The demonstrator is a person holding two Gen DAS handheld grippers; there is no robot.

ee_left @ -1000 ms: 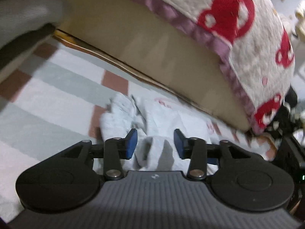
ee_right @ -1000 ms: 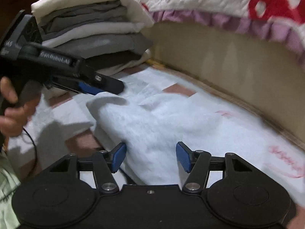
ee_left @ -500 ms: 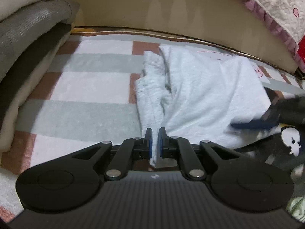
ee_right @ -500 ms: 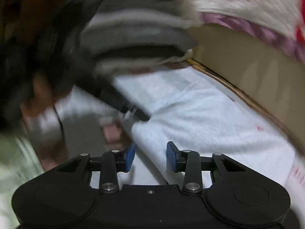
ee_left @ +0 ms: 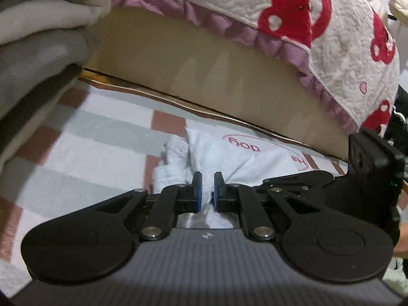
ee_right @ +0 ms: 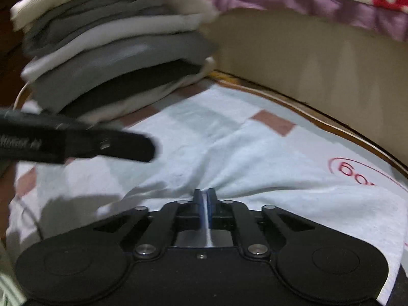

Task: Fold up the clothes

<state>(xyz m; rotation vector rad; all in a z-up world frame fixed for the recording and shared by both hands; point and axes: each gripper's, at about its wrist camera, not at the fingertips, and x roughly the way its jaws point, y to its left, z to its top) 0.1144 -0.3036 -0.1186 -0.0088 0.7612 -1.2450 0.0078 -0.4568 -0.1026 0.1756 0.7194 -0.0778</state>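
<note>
Folded stack [ee_right: 114,51] far left; quilt [ee_left: 306,25] behind. Both grippers, left [ee_left: 206,188] and right [ee_right: 204,205], pinch the shirt [ee_right: 229,165]. Shirt print cut off.

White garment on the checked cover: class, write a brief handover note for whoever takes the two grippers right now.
Right gripper: fingers shut on the near edge of the white garment, cloth puckered at the pinch.
Left gripper: fingers almost closed on a bunched part of the same garment; narrow gap with cloth in it.
The garment lies on the checked cover, red print toward the bed base. Stack of folded clothes sits to the left.
Done: both edges gripped.
Left: lift, fold it over, smooth it, likely add to the stack.
</note>
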